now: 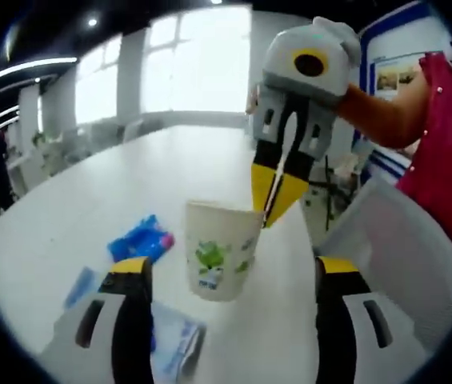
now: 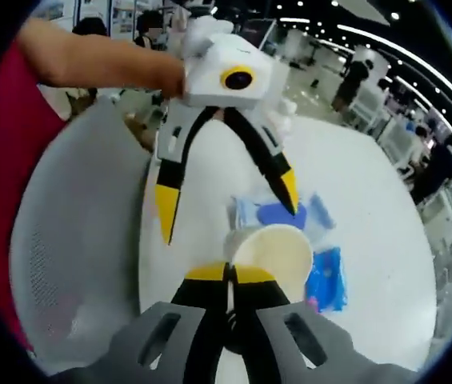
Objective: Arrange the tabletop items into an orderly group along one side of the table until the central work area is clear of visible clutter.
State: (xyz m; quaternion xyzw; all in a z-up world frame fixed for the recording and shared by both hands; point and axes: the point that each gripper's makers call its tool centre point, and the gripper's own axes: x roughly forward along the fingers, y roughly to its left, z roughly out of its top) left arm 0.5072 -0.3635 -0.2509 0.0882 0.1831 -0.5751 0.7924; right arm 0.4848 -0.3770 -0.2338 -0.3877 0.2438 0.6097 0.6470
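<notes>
Risk is tipping: right hand-held gripper (image 1: 278,200) pinches only the rim of the paper cup (image 1: 219,250), lifted above the tabletop (image 1: 90,200). Left hand-held gripper (image 2: 230,200) is wide open around it; a late closing may drop it onto the blue packets (image 1: 142,238).

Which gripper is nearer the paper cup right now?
Right. The right gripper is shut on the rim of the paper cup. The left gripper is open, jaws spread either side of the cup, not touching.

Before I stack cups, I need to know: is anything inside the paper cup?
The right gripper view shows the paper cup pale inside, with no contents visible. The right hand-held gripper pinching its rim covers part.
</notes>
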